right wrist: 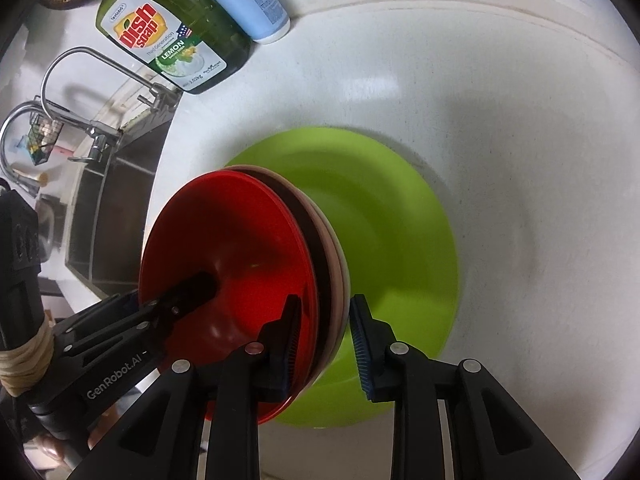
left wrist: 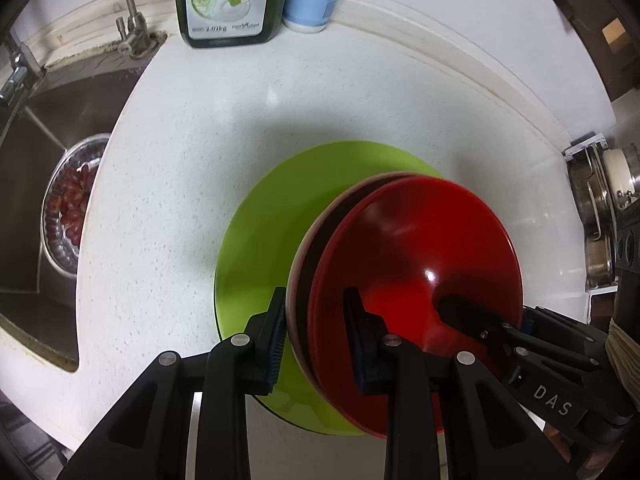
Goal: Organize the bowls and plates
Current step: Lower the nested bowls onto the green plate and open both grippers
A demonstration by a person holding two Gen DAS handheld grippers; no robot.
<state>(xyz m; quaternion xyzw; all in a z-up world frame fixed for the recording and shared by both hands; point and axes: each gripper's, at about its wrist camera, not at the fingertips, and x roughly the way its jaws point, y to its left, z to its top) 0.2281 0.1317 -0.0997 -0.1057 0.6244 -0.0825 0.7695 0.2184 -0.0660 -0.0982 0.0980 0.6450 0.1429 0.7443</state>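
- Left gripper [left wrist: 316, 308] is clamped across the left rim of the stack of bowls [left wrist: 400, 240], one pad outside the pale lower bowl and the other inside the red top bowl. The sink [left wrist: 24, 160] drops away on that side, so this hand should not drift outward.
- Between the two hands, the stack hangs tilted over the green plate [left wrist: 260, 240], which lies flat on the white counter [left wrist: 180, 140]. By my reading, the job now is to set the bowls down onto that plate.
- To do it well, level the stack first, bringing both rims to the same height. Then centre it over the plate's well and lower it straight down, so no edge lands first and skids.
- Right gripper [right wrist: 326, 308] straddles the opposite rim, with its inner finger down in the red bowl. From the right wrist view I cannot tell whether the outer pad is pressing the pale rim or standing just off it.
- Neither hand should let go until the base is fully down. Then both should open together and lift straight up, so the fingers clear the rims without dragging the nested bowls apart.
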